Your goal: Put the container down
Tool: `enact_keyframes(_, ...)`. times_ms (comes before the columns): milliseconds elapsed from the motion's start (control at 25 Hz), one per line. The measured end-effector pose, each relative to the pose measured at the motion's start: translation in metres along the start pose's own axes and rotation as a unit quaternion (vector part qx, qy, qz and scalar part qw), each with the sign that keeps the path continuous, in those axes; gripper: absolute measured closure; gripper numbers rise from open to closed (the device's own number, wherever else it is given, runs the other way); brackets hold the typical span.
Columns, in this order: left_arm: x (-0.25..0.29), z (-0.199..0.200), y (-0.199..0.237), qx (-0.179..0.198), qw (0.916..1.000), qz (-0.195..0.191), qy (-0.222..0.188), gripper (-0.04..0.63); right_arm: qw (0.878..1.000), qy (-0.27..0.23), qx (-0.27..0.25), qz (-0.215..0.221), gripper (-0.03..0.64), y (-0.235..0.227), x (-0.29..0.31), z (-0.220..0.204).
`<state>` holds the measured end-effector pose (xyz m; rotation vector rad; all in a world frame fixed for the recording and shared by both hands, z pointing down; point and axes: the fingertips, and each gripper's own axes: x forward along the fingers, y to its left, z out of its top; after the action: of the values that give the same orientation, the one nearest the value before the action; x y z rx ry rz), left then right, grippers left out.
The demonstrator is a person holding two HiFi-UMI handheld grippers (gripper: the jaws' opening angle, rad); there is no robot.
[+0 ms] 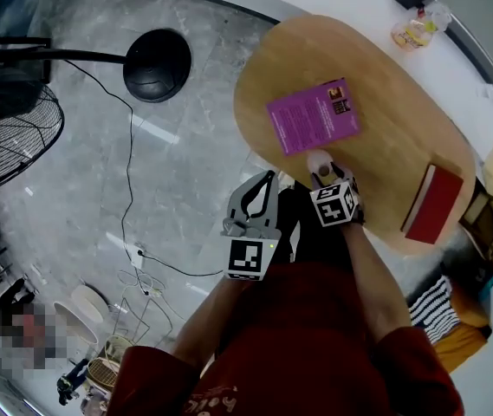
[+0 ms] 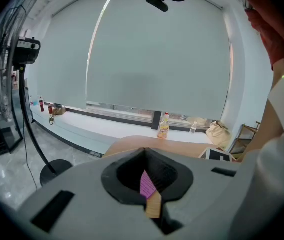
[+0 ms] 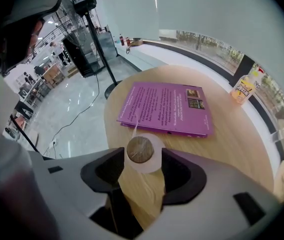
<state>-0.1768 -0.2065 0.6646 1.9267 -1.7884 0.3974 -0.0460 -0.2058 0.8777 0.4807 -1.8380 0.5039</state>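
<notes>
Right tongs [image 3: 142, 160] apart, container [image 3: 141, 149] between.

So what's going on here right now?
A person holds a hand-held gripper in each hand at a round wooden table. The right hand-held gripper points down over a small round white container, which stands on the table beside a purple book. Its jaws are open on either side of the container and do not press on it. The left hand-held gripper hangs beyond the table's edge, jaws together and empty. The container looks already set down.
</notes>
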Motion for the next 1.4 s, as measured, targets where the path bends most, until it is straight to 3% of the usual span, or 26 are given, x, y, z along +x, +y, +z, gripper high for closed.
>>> enact_keyframes(480, -0.012, 0.026, -0.011, 0.015, 0.9993, -0.019, -0.03, 0.589, 0.998, -0.042, 0.025, -0.024, 0.387, -0.002, -0.052, 0.002)
enact_keyframes(880, -0.032, 0.064, -0.028, 0.049, 0.9959, -0.05, -0.058, 0.589, 0.988, -0.108, 0.088, -0.063, 0.387, -0.014, -0.126, 0.005)
enact_keyframes(1040, -0.04, 0.073, -0.039, 0.053, 0.9939, -0.068, -0.068, 0.589, 0.976, -0.153, 0.125, -0.093, 0.387, -0.02, -0.165, 0.006)
enact_keyframes(1200, -0.041, 0.085, -0.052, 0.063, 0.9915, -0.087, -0.073, 0.589, 0.954, -0.208, 0.174, -0.125, 0.387, -0.042, -0.214, 0.008)
enact_keyframes(1400, -0.042, 0.106, -0.068, 0.066, 0.9886, -0.105, -0.085, 0.589, 0.93, -0.264, 0.189, -0.172, 0.387, -0.063, -0.273, 0.011)
